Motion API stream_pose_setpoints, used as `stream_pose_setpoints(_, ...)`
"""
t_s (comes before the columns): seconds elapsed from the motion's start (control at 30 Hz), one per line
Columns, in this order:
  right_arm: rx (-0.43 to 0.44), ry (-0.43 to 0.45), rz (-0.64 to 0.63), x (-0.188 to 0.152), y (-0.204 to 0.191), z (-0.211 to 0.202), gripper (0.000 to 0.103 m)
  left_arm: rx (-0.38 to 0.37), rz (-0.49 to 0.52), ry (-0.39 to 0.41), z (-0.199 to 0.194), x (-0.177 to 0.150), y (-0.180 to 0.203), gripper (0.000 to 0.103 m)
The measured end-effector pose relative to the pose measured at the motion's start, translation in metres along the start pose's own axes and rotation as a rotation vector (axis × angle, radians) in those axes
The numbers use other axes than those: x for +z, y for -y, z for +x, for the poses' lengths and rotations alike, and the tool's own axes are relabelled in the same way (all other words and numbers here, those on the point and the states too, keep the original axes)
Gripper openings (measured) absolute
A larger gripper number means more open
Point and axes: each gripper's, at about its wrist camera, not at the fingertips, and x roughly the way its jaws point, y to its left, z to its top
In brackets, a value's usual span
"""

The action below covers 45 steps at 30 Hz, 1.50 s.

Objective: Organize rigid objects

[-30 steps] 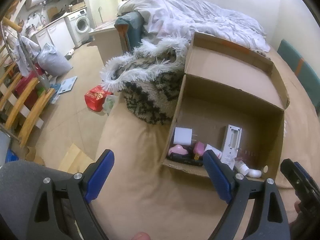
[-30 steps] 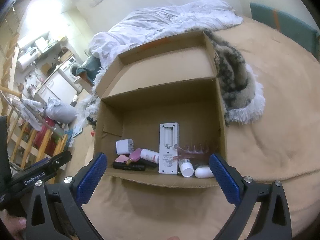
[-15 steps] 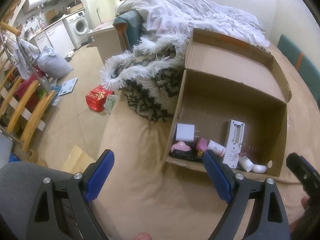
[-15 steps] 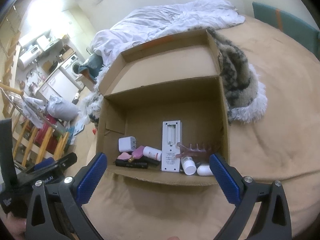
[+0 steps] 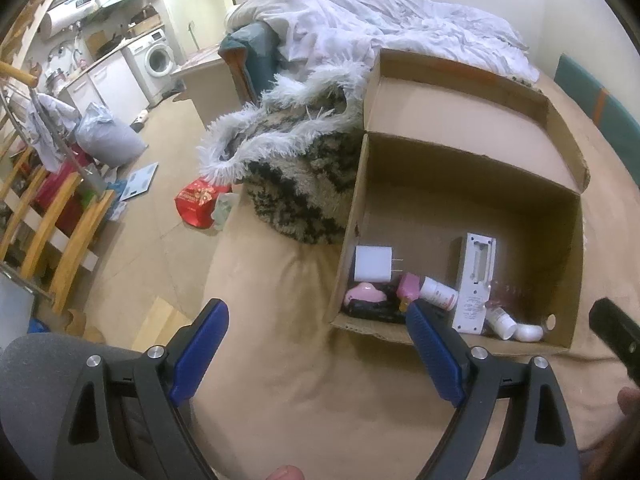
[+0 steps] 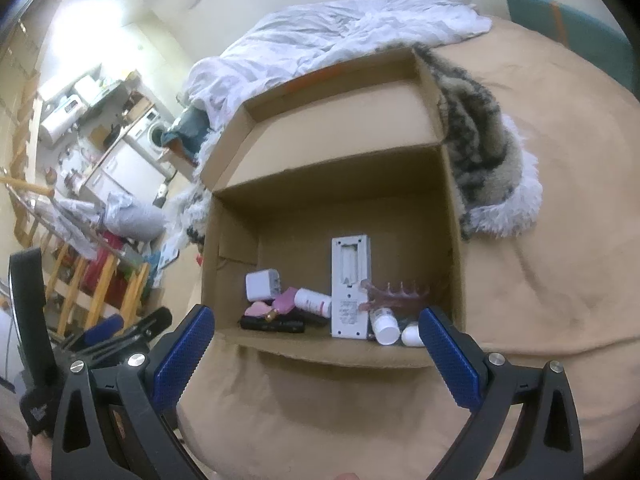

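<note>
An open cardboard box [image 5: 472, 168] [image 6: 452, 216] lies on the tan bed cover. Inside it, along the near wall, lie a white charger [image 5: 373, 263] [image 6: 262, 284], a white remote [image 5: 475, 284] [image 6: 350, 286], a pink-and-white bottle [image 5: 438, 293] [image 6: 312, 301], a pink comb [image 6: 394, 296], white bottles [image 6: 386, 326] and a black item [image 6: 272, 325]. My left gripper [image 5: 316, 350] is open and empty, above the bed to the box's front left. My right gripper [image 6: 316, 354] is open and empty, just in front of the box.
A furry patterned blanket [image 5: 304, 160] [image 6: 488, 152] lies by the box. A white duvet [image 5: 380, 12] is heaped behind. The bed's left edge drops to a floor with a red bag [image 5: 198, 202], wooden chairs [image 5: 52, 220] and a washing machine [image 5: 158, 58].
Both grippers have drawn back and risen slightly from the box, staying open. The objects in the box have not moved.
</note>
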Motion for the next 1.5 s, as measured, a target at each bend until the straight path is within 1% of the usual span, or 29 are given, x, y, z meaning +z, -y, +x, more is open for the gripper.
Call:
stream_pose_setpoints(0.33,-0.002,-0.003,-0.026,0.000,-0.003,0.001,0.103,0.006,-0.002,-0.018,0.008,0.000,-0.001,0.089)
stream_pose_setpoints(0.47,-0.016,-0.003,-0.006,0.000,0.003,0.002,0.103,0.000,0.009,-0.003,0.006,0.000,0.003,0.089)
stream_pose_setpoints(0.6,0.007,0.003,-0.003,-0.002,0.004,0.002,0.103,-0.034,0.011,-0.001,0.003,0.000,0.004,0.089)
stream_pose_setpoints(0.7,-0.002,0.020,-0.004,-0.005,0.006,-0.001,0.103,-0.060,0.014,0.012,-0.001,0.000,0.003,0.089)
stream_pose_setpoints(0.83,0.031,0.024,0.027,-0.009,0.011,-0.002,0.103,-0.086,0.031,0.026,-0.004,-0.003,0.001,0.089)
stream_pose_setpoints(0.93,0.030,0.039,0.037,-0.009,0.012,-0.005,0.103,-0.104,0.040,0.026,-0.004,-0.004,-0.002,0.089)
stream_pose_setpoints(1.07,-0.005,0.066,0.011,-0.008,0.006,-0.012,0.103,-0.127,0.051,0.035,-0.005,-0.007,-0.009,0.089)
stream_pose_setpoints(1.17,-0.015,0.076,0.003,-0.009,0.002,-0.017,0.103,-0.147,0.061,0.045,-0.006,-0.008,-0.013,0.089)
stream_pose_setpoints(1.27,-0.035,0.090,-0.004,-0.013,-0.004,-0.023,0.103,-0.179,0.048,0.045,-0.005,-0.007,-0.019,0.089)
stream_pose_setpoints(1.33,-0.061,0.099,-0.021,-0.016,-0.007,-0.024,0.103,-0.203,0.023,0.032,-0.004,-0.006,-0.023,0.089)
stream_pose_setpoints(1.4,-0.087,0.100,-0.035,-0.018,-0.009,-0.023,0.103,-0.222,0.022,0.029,-0.003,-0.006,-0.025,0.089)
stream_pose_setpoints(1.5,-0.099,0.103,-0.046,-0.020,-0.011,-0.021,0.103,-0.215,0.051,0.062,-0.005,-0.007,-0.026,0.089)
